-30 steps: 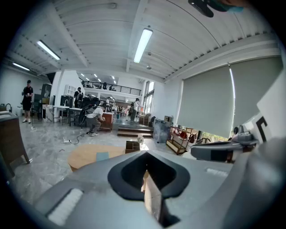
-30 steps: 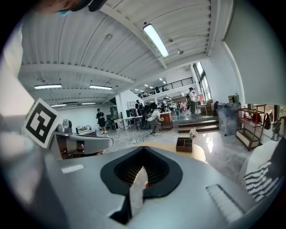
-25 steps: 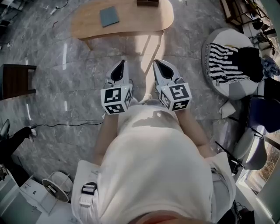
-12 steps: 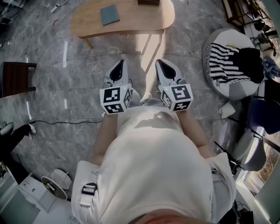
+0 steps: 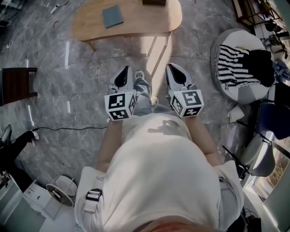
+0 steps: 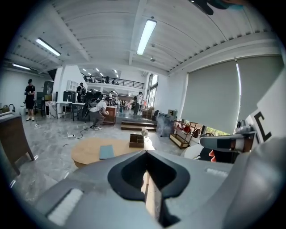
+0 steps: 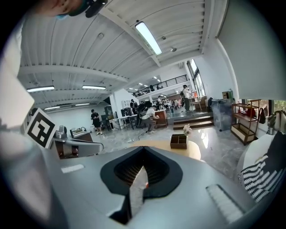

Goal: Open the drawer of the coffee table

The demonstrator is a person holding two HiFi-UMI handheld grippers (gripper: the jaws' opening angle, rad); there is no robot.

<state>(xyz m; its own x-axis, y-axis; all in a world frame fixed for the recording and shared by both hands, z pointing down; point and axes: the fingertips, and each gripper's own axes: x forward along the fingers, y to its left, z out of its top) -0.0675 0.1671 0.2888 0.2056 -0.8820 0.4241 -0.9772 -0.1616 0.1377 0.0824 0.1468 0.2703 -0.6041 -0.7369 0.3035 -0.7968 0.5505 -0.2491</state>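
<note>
The coffee table (image 5: 136,25) is a light wooden oval top on the grey marble floor ahead of me. A blue-grey pad (image 5: 112,16) and a dark compartment box (image 5: 153,2) lie on it. No drawer shows from any view. My left gripper (image 5: 125,69) and right gripper (image 5: 173,67) are held side by side in front of the person's body, both shut and empty, well short of the table. The left gripper view looks over its shut jaws toward the table (image 6: 89,150). Past the right gripper (image 7: 143,151), the box (image 7: 178,141) stands on the table (image 7: 194,151).
A dark wooden side table (image 5: 16,84) stands at the left. A round white seat with a striped cloth (image 5: 235,63) is at the right, chairs (image 5: 263,154) behind it. A black cable (image 5: 68,129) crosses the floor. People stand far off in the hall.
The person has stepped forward: a leg and shoe now show between the grippers. Both grippers have shifted slightly, still shut. The table sits a little nearer.
</note>
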